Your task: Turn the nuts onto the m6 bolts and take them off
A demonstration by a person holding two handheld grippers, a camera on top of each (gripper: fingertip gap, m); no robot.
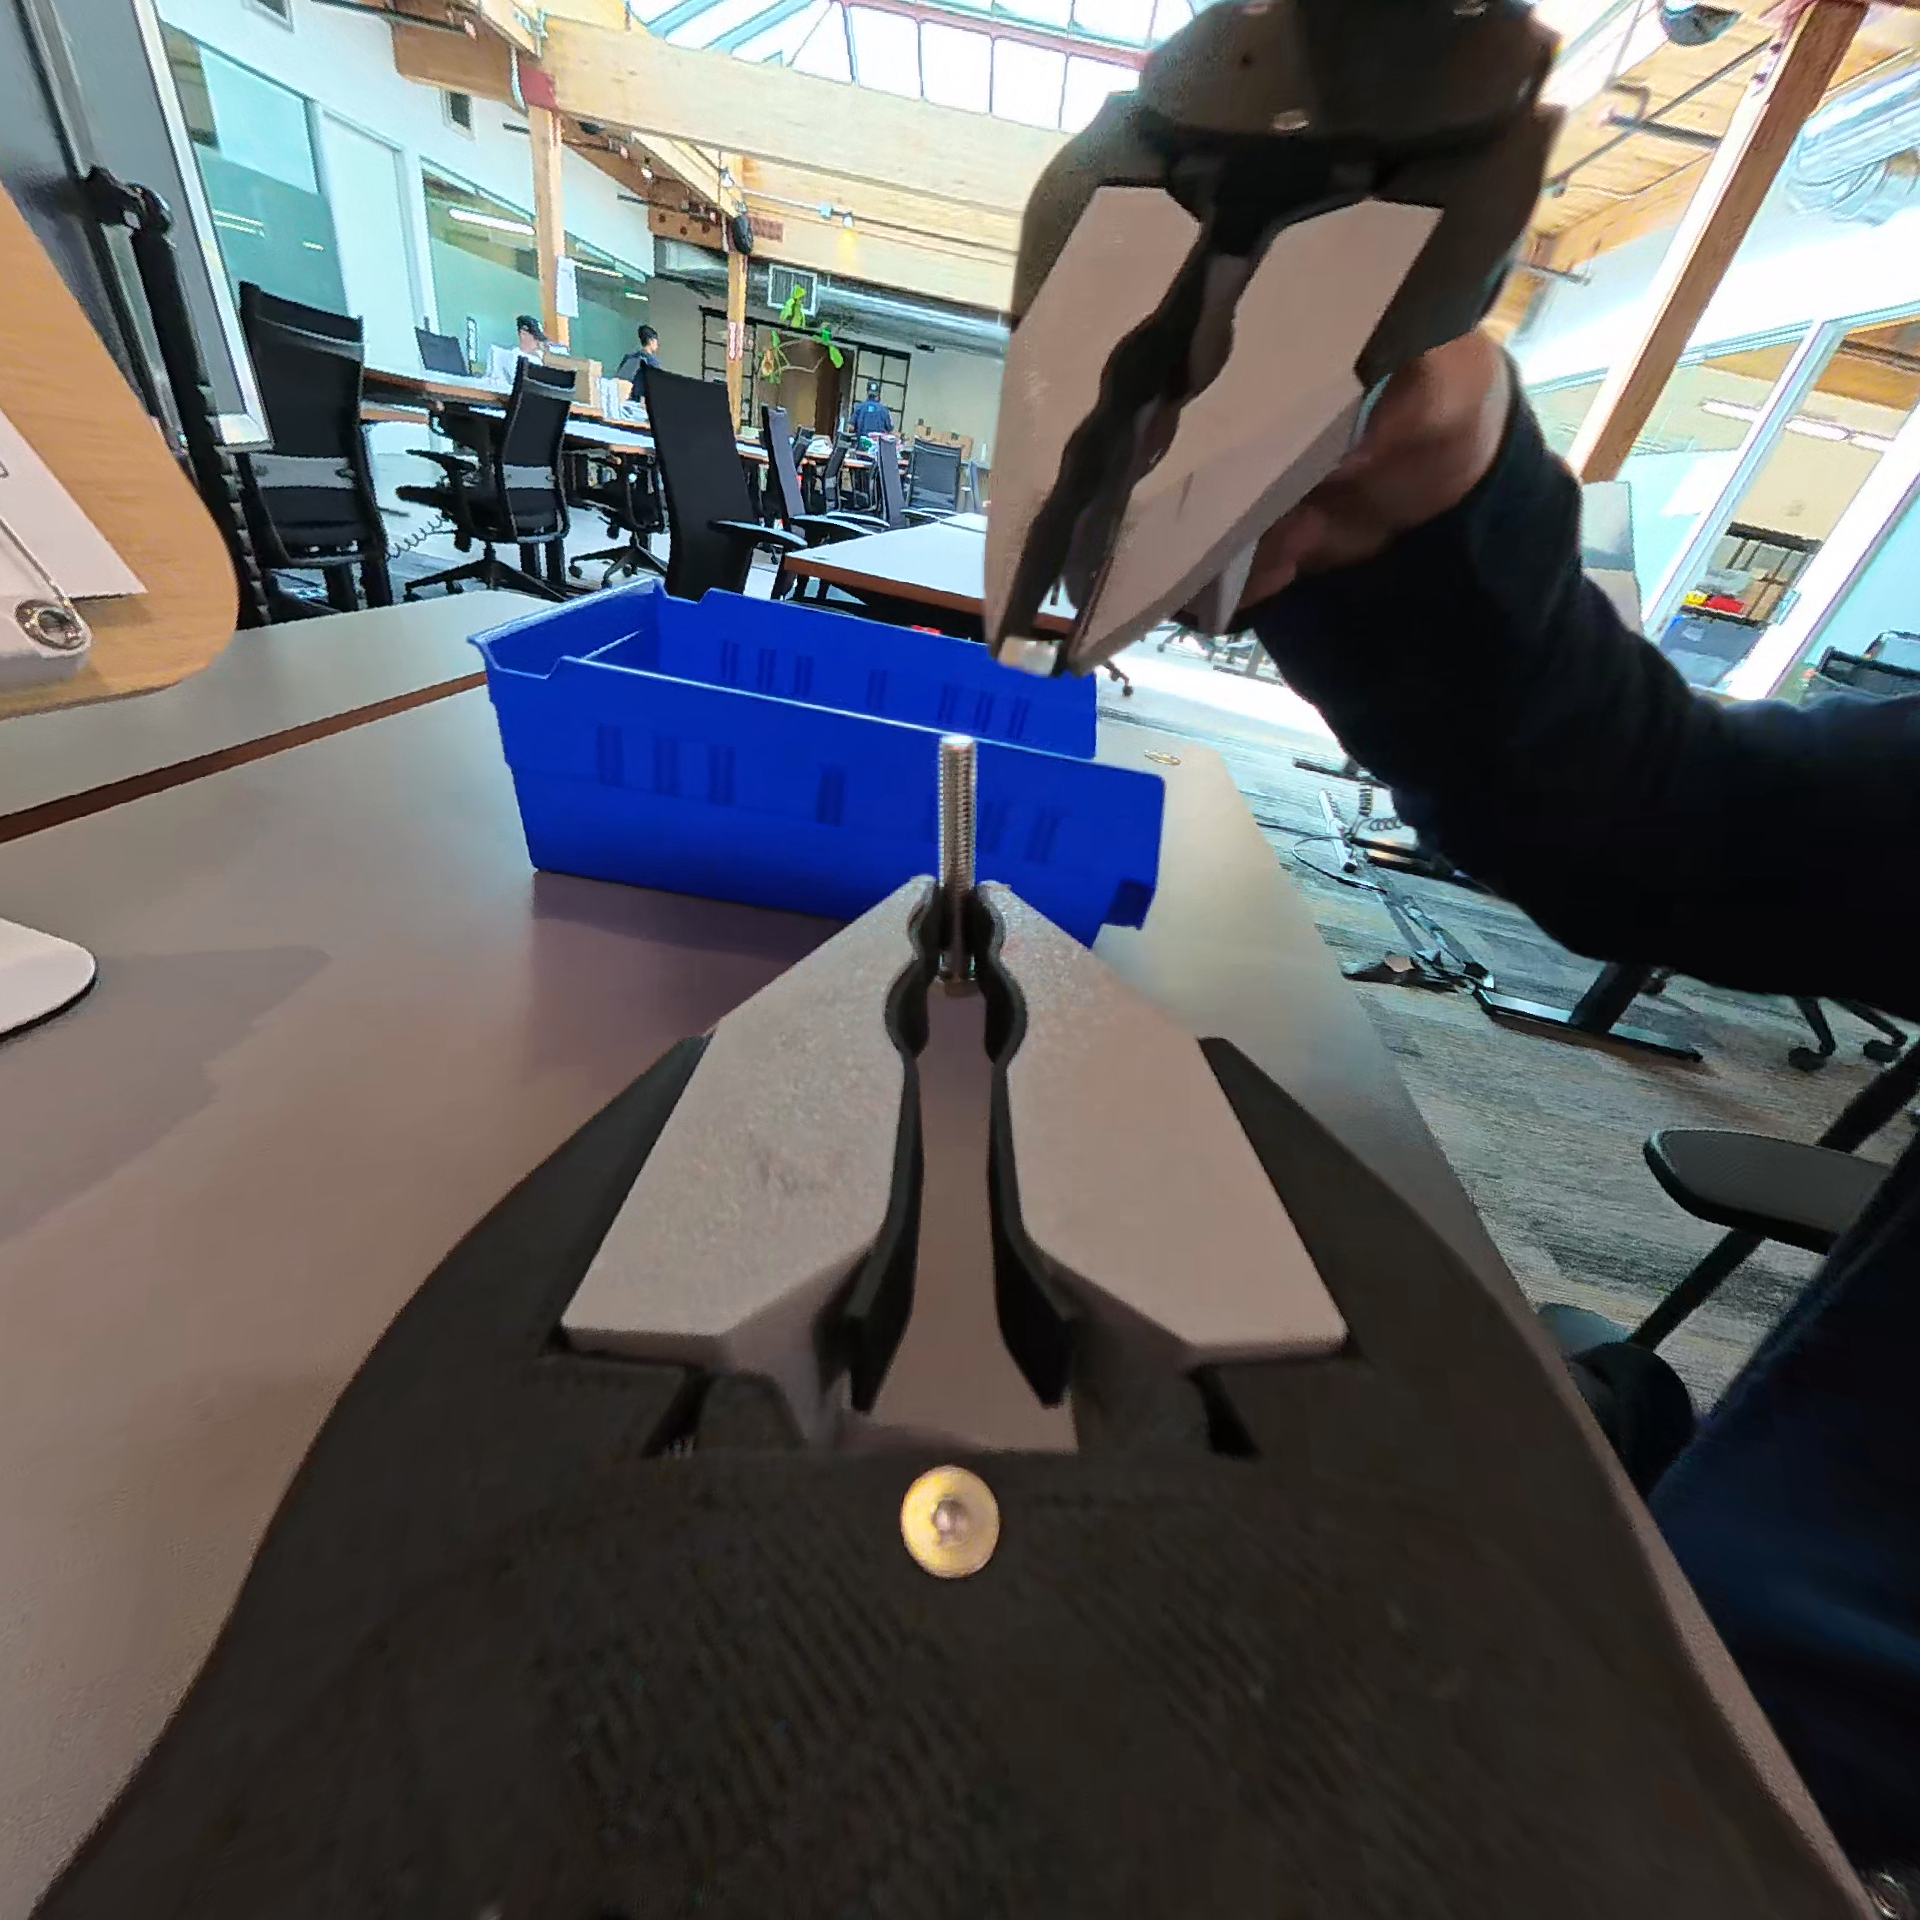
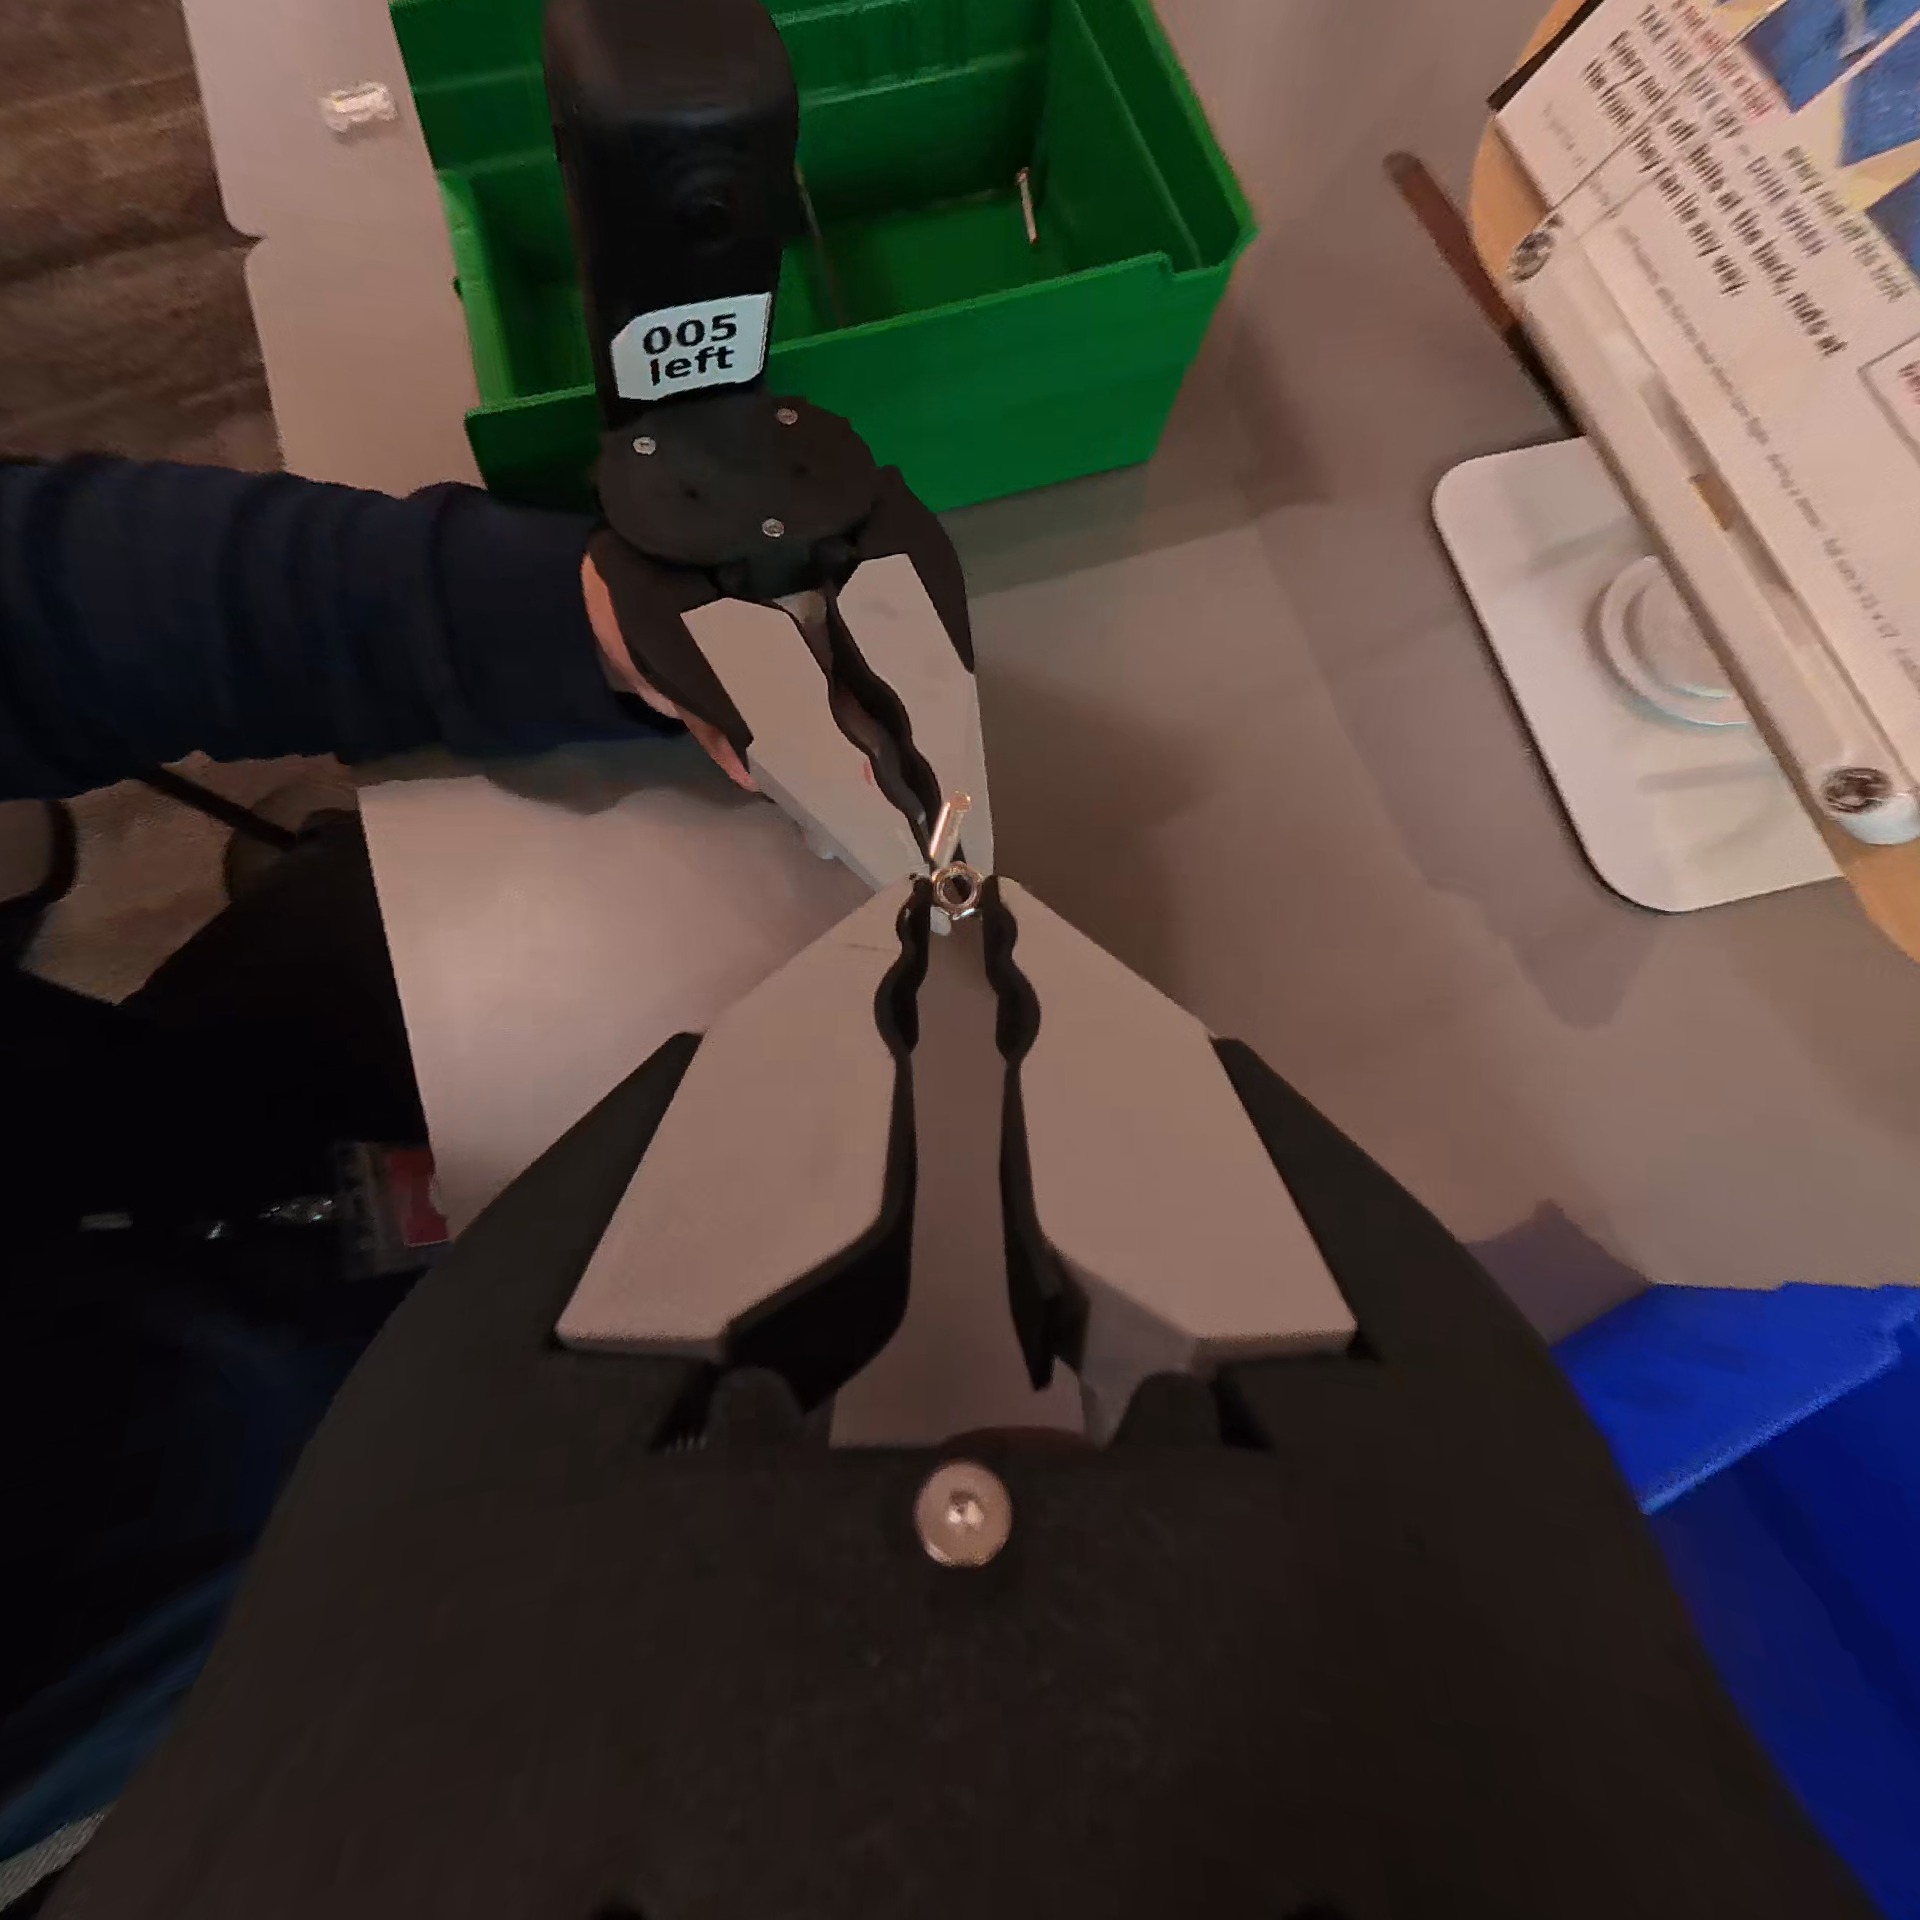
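My left gripper [image 1: 954, 925] is shut on the head end of a silver M6 bolt [image 1: 956, 810], which stands upright above the table. My right gripper [image 1: 1034, 655] hangs above and slightly right of the bolt tip, shut on a small silver nut [image 1: 1031, 657]. A short gap separates nut and bolt tip. In the right wrist view my right gripper [image 2: 951, 902] holds the nut [image 2: 951, 891] face-on, and the left gripper [image 2: 935, 831] with the bolt [image 2: 948, 819] sits just beyond it.
A blue bin [image 1: 831, 769] stands on the grey table [image 1: 364, 935] behind the bolt, its corner also in the right wrist view [image 2: 1766, 1455]. A green bin [image 2: 1039, 312] holding a bolt sits farther back. A white stand base [image 2: 1621, 665] and instruction sheet [image 2: 1714, 260] are at right. Spacing between my two grippers at the tips: around 4 centimetres.
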